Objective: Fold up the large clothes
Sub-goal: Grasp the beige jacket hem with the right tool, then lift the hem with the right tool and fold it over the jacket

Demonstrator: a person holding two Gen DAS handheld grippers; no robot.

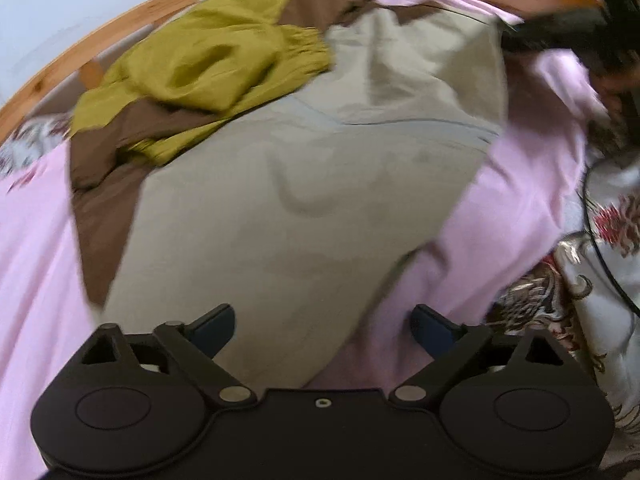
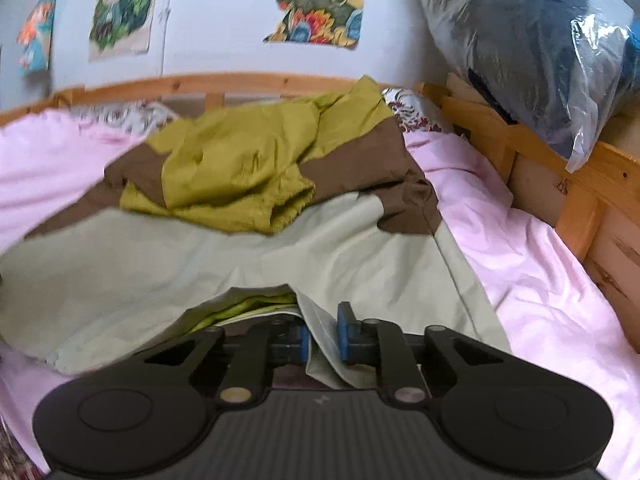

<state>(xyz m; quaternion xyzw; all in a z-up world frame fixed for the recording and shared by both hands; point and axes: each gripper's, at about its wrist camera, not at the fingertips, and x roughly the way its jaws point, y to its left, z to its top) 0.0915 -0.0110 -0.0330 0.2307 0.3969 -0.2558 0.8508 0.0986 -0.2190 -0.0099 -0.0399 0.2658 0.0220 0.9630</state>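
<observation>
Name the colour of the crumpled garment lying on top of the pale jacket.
Olive-yellow garment; clearest in the right wrist view.

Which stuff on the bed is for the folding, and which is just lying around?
For the folding: jacket, right tongs pinching its hem, left tongs open above it.
Just lying around: pink sheet, bagged bundle, wall pictures.

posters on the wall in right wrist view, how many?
3. One poster at far left, a second just right of it, a third near centre top. The top edge crops the second and third; more could lie outside the frame.
</observation>
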